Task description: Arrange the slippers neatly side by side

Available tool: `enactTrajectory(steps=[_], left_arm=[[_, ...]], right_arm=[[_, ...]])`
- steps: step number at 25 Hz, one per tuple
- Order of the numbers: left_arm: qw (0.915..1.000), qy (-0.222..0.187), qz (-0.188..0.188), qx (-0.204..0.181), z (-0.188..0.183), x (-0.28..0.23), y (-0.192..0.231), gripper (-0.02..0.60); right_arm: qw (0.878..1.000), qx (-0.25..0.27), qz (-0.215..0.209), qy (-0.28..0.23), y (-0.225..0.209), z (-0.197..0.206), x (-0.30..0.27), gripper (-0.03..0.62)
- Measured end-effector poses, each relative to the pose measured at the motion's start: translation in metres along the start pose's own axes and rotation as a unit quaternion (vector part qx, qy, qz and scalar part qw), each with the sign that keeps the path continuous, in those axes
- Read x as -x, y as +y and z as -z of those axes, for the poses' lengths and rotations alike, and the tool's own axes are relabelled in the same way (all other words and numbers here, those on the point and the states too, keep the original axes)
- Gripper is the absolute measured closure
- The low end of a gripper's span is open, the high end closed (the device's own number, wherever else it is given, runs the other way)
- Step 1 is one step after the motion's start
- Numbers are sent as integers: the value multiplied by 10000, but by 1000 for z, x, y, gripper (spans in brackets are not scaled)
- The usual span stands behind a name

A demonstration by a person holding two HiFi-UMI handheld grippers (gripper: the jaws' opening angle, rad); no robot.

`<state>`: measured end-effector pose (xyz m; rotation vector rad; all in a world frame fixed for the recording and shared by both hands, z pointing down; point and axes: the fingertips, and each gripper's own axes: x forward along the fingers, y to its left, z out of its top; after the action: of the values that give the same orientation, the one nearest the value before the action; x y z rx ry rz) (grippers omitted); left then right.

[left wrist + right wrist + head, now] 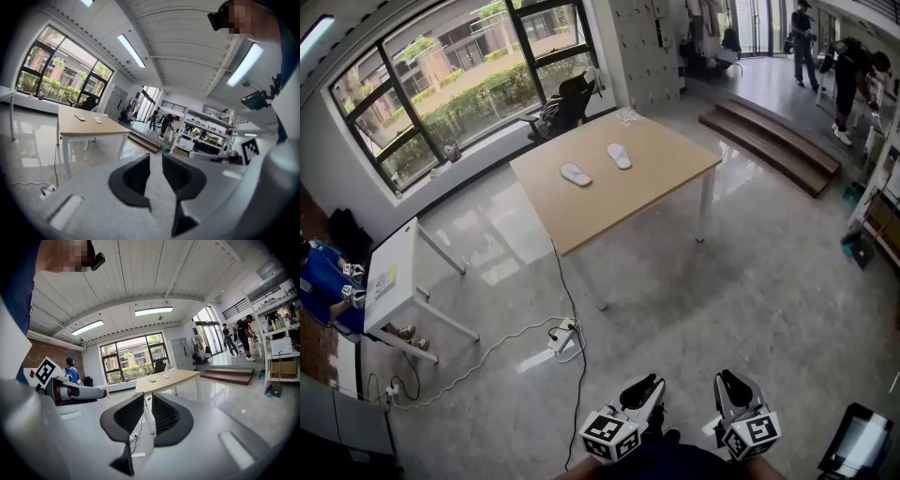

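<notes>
Near slipper (576,174) and far slipper (619,156) lie apart on the distant table (609,217) — too small for detail. Left gripper (647,382), right gripper (728,378): jaws slightly parted, empty — rear ends cut off by the frame edge.

Left slipper (576,174), right slipper (620,156) apart on table (661,183)

No words, brand names or numbers can be read anywhere in these views. The cubes on the left gripper (645,386) and the right gripper (731,380) carry only black-and-white square patterns, with no letters or digits in them. A pale yellowish sticker (383,280) lies on the white side table (405,246) at the left of the head view, and whatever is printed on it is too small to make out.
</notes>
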<state>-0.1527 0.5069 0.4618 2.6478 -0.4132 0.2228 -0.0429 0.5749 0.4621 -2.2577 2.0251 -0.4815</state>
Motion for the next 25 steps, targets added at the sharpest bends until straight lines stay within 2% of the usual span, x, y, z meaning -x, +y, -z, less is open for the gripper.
enactTrajectory(steps=[5, 11, 18, 25], left_arm=[[9999, -64, -11, 81, -17, -41, 35, 499], [9997, -191, 65, 119, -59, -91, 78, 499], [9980, -551, -301, 108, -116, -125, 163, 511], [9954, -762, -540, 202, -151, -142, 212, 511]], right_arm=[[9999, 99, 55, -4, -26, -12, -46, 543], [9997, 161, 161, 25, -51, -39, -111, 543], [9996, 267, 83, 77, -59, -67, -207, 543], [9987, 449, -187, 173, -53, -87, -271, 540]])
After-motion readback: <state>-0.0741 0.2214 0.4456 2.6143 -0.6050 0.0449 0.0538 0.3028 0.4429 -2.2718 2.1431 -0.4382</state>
